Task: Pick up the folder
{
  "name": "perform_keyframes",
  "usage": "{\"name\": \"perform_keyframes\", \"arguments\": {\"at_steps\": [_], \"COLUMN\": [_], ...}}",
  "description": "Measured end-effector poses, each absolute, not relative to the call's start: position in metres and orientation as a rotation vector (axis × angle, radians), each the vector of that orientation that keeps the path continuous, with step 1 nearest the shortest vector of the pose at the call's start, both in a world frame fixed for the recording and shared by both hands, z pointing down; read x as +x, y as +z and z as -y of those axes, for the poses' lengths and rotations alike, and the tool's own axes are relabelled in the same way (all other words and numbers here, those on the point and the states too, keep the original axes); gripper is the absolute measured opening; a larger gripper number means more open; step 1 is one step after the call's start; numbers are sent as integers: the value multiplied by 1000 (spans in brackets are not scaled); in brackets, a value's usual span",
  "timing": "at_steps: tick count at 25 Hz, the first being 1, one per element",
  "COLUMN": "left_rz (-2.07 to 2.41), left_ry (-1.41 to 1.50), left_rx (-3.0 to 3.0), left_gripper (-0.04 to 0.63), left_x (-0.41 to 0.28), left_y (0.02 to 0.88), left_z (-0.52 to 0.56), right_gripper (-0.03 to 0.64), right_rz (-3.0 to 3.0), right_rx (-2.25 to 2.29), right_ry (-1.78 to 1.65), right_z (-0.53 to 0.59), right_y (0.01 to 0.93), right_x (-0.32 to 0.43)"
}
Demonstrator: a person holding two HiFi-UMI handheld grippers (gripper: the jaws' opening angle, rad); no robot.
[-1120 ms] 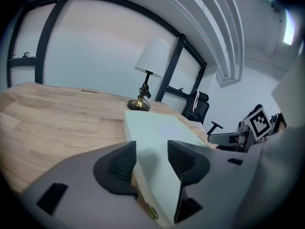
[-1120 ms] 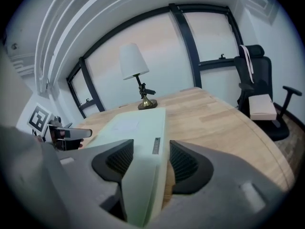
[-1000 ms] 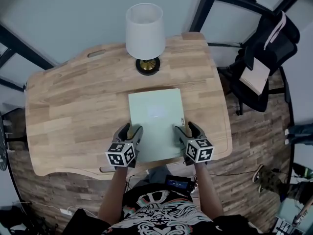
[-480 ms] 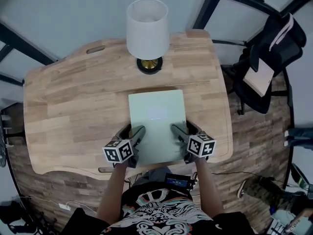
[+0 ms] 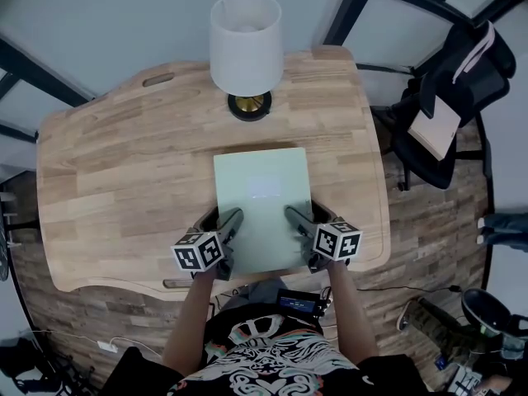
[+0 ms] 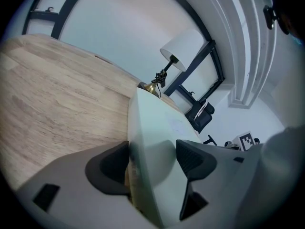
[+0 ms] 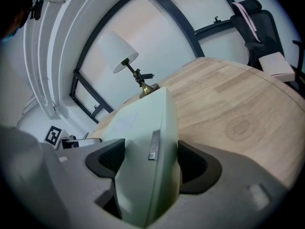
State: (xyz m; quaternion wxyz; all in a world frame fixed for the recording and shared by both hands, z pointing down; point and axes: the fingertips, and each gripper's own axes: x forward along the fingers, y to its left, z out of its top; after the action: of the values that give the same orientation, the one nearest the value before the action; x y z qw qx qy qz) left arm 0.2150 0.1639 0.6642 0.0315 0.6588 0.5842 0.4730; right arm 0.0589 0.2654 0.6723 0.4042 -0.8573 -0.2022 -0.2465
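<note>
Lying flat on the wooden desk, near its front edge: pale green folder. My left gripper straddles the folder's left edge and my right gripper its right edge. Both pairs of jaws are spread wide, not clamped.

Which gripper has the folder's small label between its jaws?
The right gripper; the folder edge there carries the label, none at the left gripper.

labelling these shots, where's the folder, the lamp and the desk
folder (image 5: 262,209), head view, middle of its cover
lamp (image 5: 245,35), head view, side of its shade
desk (image 5: 115,180), head view, bare wood at left
</note>
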Motion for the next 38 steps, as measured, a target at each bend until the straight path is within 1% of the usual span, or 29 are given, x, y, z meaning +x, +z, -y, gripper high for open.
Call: {"name": "perform_keyframes", "arguments": {"at_steps": [7,18,38], "left_rz": [-1785,-1803,-1898], "left_ry": [1439,1462,1262], "left_rx": [2045,2021,2023], "left_gripper": [307,307,307], "left_x": [217,207,217], "left_y": [660,657,602], "left_z": [-165,-160,-170], "right_gripper": [336,336,336], "right_rz": [512,583,655], "right_rx": [-2185,-2192,-2280], "right_ry": [-605,-626,-509], "right_z": [-267,-254,-256], "right_y": [664,653,599], "right_x": [66,53,59]}}
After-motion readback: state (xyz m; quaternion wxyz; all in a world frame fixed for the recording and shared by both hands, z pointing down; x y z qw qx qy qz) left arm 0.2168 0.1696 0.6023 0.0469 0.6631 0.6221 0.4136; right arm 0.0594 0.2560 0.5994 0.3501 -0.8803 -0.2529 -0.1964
